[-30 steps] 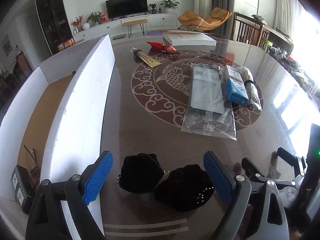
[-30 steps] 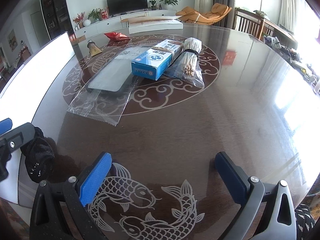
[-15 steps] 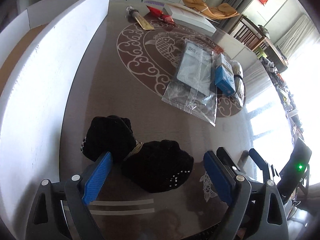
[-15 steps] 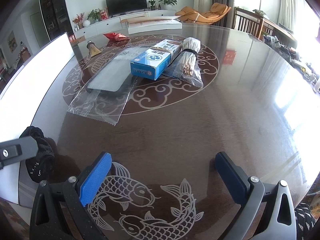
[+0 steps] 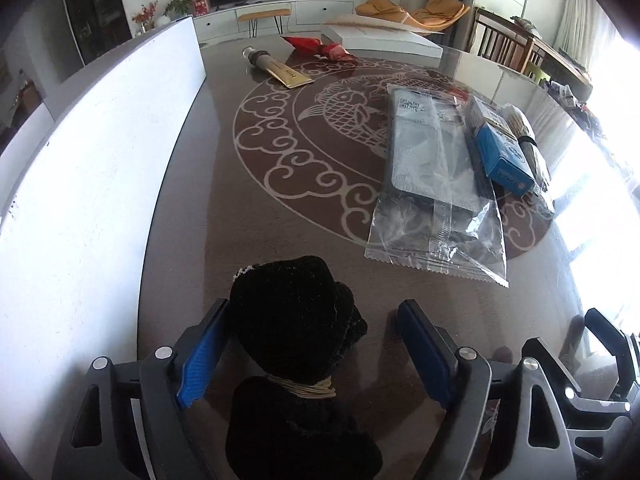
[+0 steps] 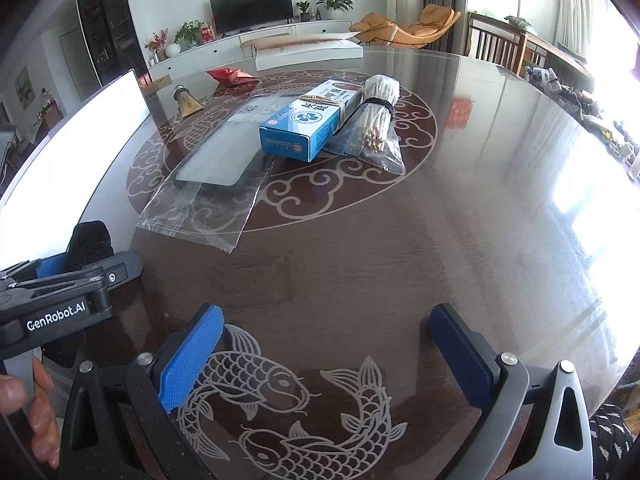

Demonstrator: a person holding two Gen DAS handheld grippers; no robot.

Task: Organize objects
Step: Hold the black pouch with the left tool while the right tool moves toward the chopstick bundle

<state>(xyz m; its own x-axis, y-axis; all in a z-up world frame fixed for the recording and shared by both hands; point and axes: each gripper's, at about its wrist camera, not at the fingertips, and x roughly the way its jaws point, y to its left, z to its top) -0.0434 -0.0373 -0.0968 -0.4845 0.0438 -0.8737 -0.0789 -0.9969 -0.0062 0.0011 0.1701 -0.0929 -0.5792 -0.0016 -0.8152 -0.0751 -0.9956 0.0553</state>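
Note:
A black knitted bundle (image 5: 296, 316), tied at the waist with tan cord, lies on the dark round table (image 5: 192, 216) beside a white box wall. My left gripper (image 5: 312, 312) straddles it, pointing steeply down, and its jaws are closing. The left pad (image 5: 204, 352) brushes the fabric while the right pad (image 5: 424, 348) stands apart from it. In the right wrist view the bundle (image 6: 90, 240) peeks out behind that gripper, held by a hand (image 6: 36, 412). My right gripper (image 6: 326, 316) is open over the fish inlay with nothing between its fingers.
A clear bag with a grey case (image 5: 432, 168), a blue carton (image 5: 504, 160) and a wrapped bundle of sticks (image 5: 528, 140) lie mid-table. A gold tube (image 5: 280, 70), a red packet (image 5: 320, 46) and a flat white box (image 5: 380, 38) sit farther back. The tall white box wall (image 5: 100, 160) runs along the left.
My left gripper has come down and forward over the black bundle, and its jaws have narrowed around it. The right gripper has stayed put.

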